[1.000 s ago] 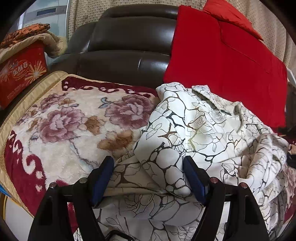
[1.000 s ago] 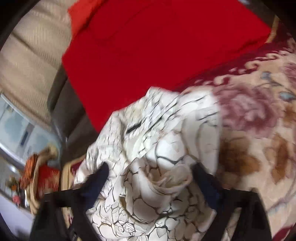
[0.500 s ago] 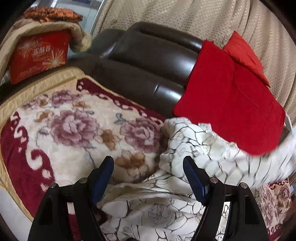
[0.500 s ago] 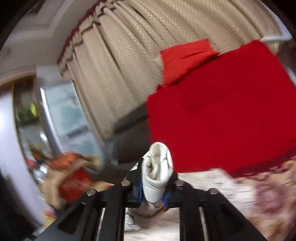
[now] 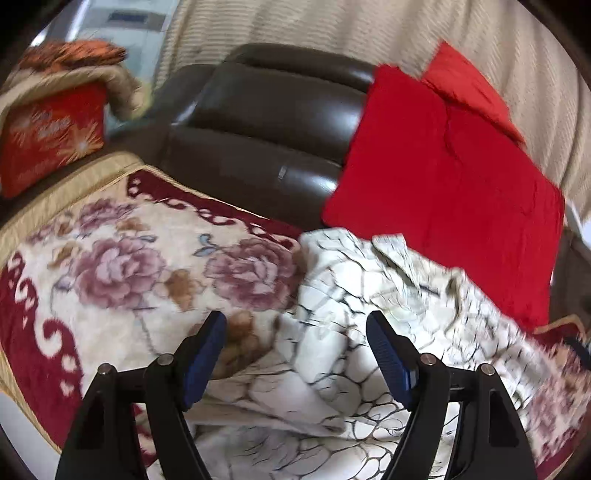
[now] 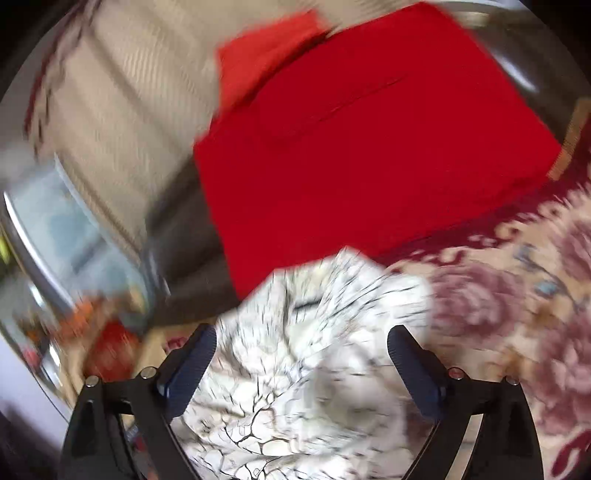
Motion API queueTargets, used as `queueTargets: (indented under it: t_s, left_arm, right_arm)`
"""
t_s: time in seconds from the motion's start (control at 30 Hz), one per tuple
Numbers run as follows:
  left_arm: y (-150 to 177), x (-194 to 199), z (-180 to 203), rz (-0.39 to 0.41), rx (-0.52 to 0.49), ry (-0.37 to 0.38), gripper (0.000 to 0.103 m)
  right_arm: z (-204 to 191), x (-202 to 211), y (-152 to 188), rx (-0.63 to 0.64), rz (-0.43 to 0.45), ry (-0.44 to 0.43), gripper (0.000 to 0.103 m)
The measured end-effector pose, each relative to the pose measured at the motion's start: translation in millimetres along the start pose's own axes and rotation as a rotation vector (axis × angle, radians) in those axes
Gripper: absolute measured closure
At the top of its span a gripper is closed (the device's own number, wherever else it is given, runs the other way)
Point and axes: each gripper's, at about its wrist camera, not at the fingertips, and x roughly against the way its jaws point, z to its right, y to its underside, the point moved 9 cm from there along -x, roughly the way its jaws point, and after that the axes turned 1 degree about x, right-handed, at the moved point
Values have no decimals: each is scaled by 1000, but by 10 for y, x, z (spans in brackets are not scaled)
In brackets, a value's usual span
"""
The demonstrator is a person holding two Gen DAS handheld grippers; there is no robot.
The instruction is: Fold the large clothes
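Note:
A large white garment with a dark crackle pattern lies crumpled on a floral blanket that covers the sofa seat. My left gripper is open and empty, its blue-padded fingers just above the garment's left edge. In the right wrist view the garment fills the space between the fingers. My right gripper is open over it and holds nothing. That view is blurred by motion.
A dark brown leather sofa back rises behind. A red cushion leans on it at the right, also in the right wrist view. A red box under folded blankets stands at the far left. Beige curtain behind.
My right gripper had closed on a bunch of the garment and lifted it; now it is open and the garment lies below it. My left gripper stayed open and shifted slightly.

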Motion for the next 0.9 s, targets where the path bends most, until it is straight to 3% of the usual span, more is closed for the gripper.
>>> queueTargets:
  t_s: [0.03,0.13,0.2,0.27,0.4,0.5,0.6,0.73,0.83,0.9]
  left_arm:
    - [37,-58,42,-22,-18,-4,23]
    - [212,-289,120,-129,-95,-38,23]
    - [308,-382,91,-180,-141,-75,23]
    - [314,-351,61,-186,-144,-50,23]
    - [423,-246,24,-227,-197,-24,23]
    - [529,-152,34,-247,-257,2,23]
    - [555,-111,56,-238,-301,2,23]
    - [514,-31,35,-201,-301,5,23]
    - [384,93,-38,-140,-227,34,23]
    - [304,99,-125,-114,-173,30,23]
  right_arm:
    - [-118,-230,62,39,-67,25,36]
    - [-266,-795,241,141,-258,132,61]
    - [-242,-1064,447,158,-398,159,62]
    - [-107,-1168,680,173,-511,216,63]
    - [-54,-784,1011,234,-549,184,63]
    - [39,-511,1381,211,-607,149,64]
    - [116,-384,1628,220,-585,120,64]
    - [81,-274,1577,193,-521,107,63]
    - [-63,-35,1314,158,-393,25,62]
    - [-41,114,1139,165,-285,38,60]
